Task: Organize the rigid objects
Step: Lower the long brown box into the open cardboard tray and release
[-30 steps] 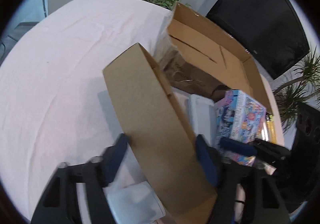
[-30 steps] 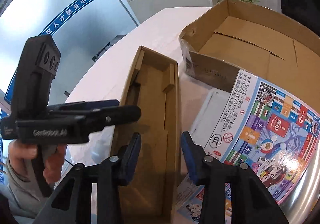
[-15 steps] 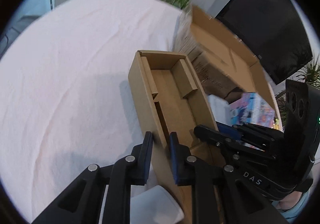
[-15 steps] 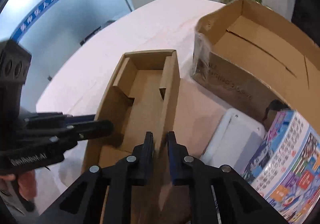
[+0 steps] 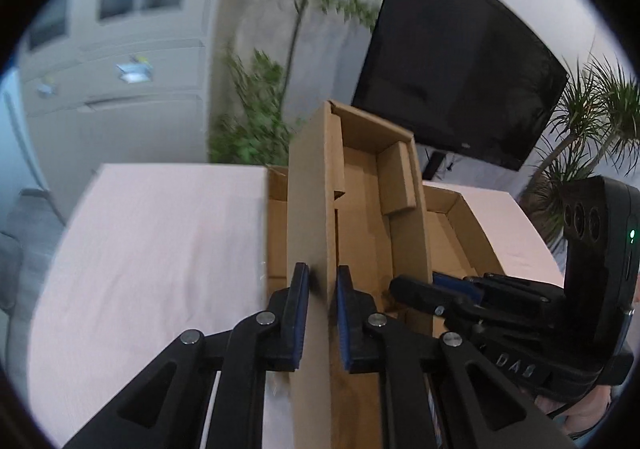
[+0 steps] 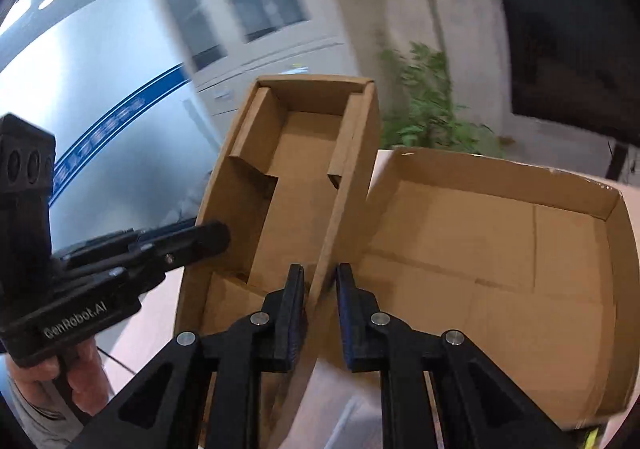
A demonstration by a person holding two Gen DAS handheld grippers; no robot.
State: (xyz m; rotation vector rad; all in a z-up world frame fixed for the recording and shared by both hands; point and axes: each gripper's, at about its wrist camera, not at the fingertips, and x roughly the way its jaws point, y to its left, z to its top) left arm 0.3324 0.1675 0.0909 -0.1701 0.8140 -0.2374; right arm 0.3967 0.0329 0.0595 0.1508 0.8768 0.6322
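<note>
- Pink-clothed bench (image 5: 160, 249) lies below both jaws.
- Left gripper (image 5: 322, 313) jaws have just closed on the narrow cardboard tray's (image 5: 360, 209) left wall; right gripper (image 6: 320, 313) jaws on its right wall.
- Tray: brown, open-topped, empty, folded flaps inside, lifted.
- Beyond it: large open carton (image 6: 500, 229).

Office premises: grey filing cabinets (image 5: 120, 89), large wall-mounted black screen (image 5: 460, 89), potted plants (image 5: 592, 121), glass partition bearing blue stripe (image 6: 100, 129).

Large carton (image 6: 500, 249) blocks the right; bare tablecloth (image 5: 160, 249) lies open left.
</note>
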